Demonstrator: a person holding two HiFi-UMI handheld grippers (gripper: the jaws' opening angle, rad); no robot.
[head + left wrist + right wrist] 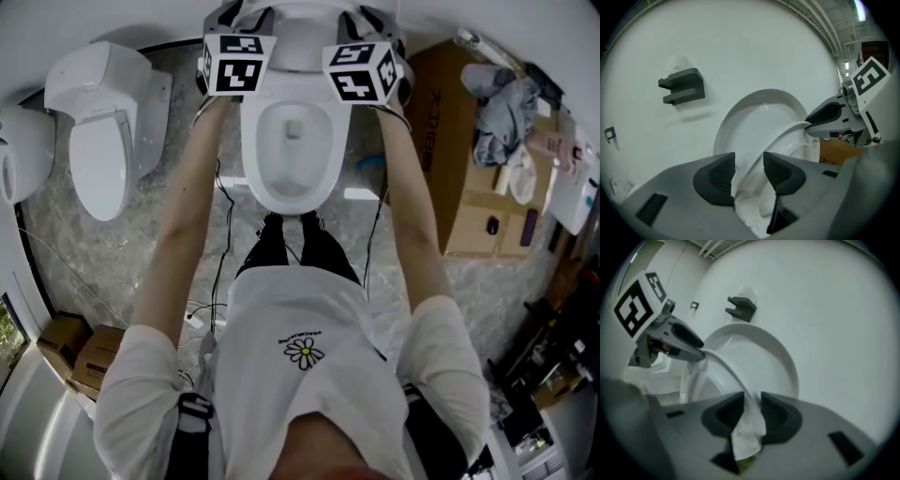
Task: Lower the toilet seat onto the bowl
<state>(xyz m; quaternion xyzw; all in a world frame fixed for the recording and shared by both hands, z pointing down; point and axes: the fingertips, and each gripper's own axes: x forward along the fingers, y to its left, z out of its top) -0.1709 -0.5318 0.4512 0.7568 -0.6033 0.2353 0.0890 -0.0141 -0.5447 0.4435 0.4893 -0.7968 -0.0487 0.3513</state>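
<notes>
Our left gripper [749,171] gapes around the seat [778,139], only our right gripper [752,411] pinches it, so it may slam onto the bowl [253,178].

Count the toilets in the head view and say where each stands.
2. One toilet top centre, bowl uncovered; a second toilet at left, lid down. A white fixture cut off at the far left edge may be another.

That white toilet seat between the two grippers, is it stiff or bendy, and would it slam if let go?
Likely stiff: the toilet seat shows one smooth curve between the left gripper and the right gripper. Its glossy surface looks slippery. It stands tilted above the bowl, so it would probably fall and bang if released.
</notes>
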